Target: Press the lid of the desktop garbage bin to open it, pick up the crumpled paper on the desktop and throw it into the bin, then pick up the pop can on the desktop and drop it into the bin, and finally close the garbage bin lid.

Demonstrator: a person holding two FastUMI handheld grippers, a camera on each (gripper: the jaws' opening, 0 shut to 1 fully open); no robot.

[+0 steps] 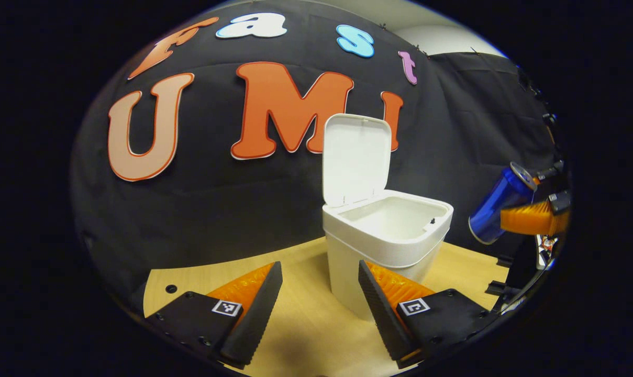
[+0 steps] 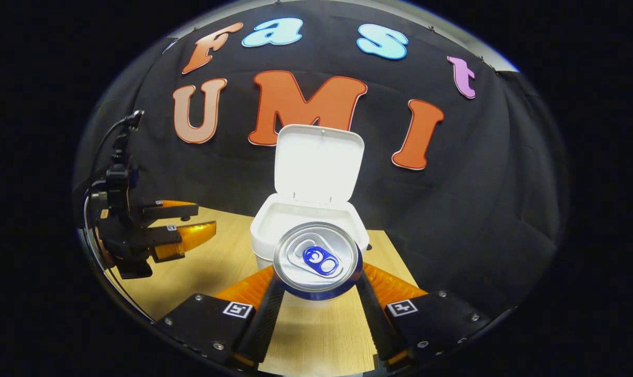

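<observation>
The right gripper (image 2: 316,309) clamps its jaws on the can (image 2: 317,260), top facing its camera, while the left gripper (image 1: 320,309) hovers with jaws apart before the bin (image 1: 387,246), lid (image 1: 355,157) up.

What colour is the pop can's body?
Blue pop can, silver top; body is clearest in the left gripper view.

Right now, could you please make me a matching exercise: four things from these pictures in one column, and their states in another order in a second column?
Things:
1. bin lid
2. pop can
3. left hand-held gripper
4. right hand-held gripper

States:
A. open, holding nothing
B. raised upright
C. shut on the can
D. held in the air, near the bin

Pairs: 1-B, 2-D, 3-A, 4-C
</observation>
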